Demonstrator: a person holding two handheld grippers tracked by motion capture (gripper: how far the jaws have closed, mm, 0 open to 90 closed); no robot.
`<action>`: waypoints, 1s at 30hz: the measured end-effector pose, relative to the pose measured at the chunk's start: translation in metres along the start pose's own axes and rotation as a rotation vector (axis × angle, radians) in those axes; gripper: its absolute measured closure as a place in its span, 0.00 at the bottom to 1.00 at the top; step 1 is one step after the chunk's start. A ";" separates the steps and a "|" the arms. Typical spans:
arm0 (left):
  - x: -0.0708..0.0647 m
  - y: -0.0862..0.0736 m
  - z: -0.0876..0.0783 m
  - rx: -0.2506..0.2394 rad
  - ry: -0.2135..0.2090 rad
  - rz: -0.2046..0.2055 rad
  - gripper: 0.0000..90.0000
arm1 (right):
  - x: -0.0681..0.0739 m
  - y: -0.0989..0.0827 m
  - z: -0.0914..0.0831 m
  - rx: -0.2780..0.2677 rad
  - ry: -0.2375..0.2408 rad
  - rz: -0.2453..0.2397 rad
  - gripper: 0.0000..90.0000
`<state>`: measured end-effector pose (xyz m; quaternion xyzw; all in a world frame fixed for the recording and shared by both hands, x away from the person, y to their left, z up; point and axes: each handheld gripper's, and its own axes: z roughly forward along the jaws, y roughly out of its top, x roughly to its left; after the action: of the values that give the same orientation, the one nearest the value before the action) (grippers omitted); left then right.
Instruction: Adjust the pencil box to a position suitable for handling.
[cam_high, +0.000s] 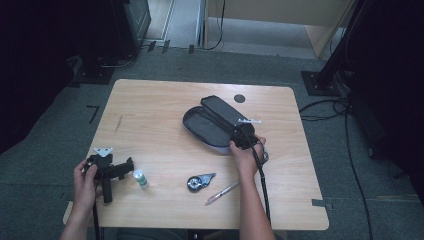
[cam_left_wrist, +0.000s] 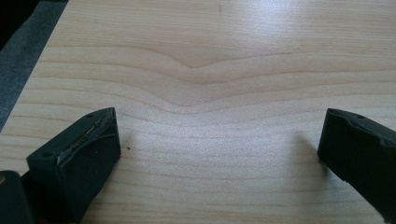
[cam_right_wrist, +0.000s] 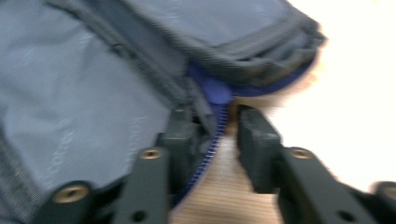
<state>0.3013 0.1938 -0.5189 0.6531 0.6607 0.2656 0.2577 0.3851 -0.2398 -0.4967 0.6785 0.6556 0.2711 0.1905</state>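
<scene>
Right gripper (cam_right_wrist: 219, 140): black jaws narrowed round the blue zipper edge (cam_right_wrist: 205, 156) of the pencil case (cam_right_wrist: 79, 88), one jaw on the fabric side, one outside over bare wood; whether the pads bite yet cannot be told through the blur. Placement suggests a hold on the rim to steady or work the zip. Pencil case (cam_high: 212, 122): grey, lying open mid-table toward the right, flap folded back; interior appears empty. Left gripper (cam_high: 107, 170): jaws spread wide, holding nothing, resting at the near left. Loose on the table (cam_high: 150, 110): glue stick (cam_high: 140, 178), correction tape (cam_high: 199, 181), pen (cam_high: 222, 193), presumably awaiting packing.
</scene>
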 end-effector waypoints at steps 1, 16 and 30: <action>0.000 0.000 0.000 0.000 0.000 0.000 0.00 | -0.002 0.000 -0.001 -0.002 -0.012 0.015 0.62; 0.000 0.000 0.000 0.000 0.000 -0.001 0.00 | 0.006 -0.017 -0.008 0.025 0.039 0.113 0.69; 0.000 0.000 0.000 0.000 0.001 0.000 0.00 | -0.007 -0.012 -0.005 0.004 -0.010 0.011 0.94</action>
<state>0.3012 0.1938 -0.5189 0.6530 0.6607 0.2660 0.2575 0.3727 -0.2461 -0.5007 0.6838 0.6514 0.2675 0.1910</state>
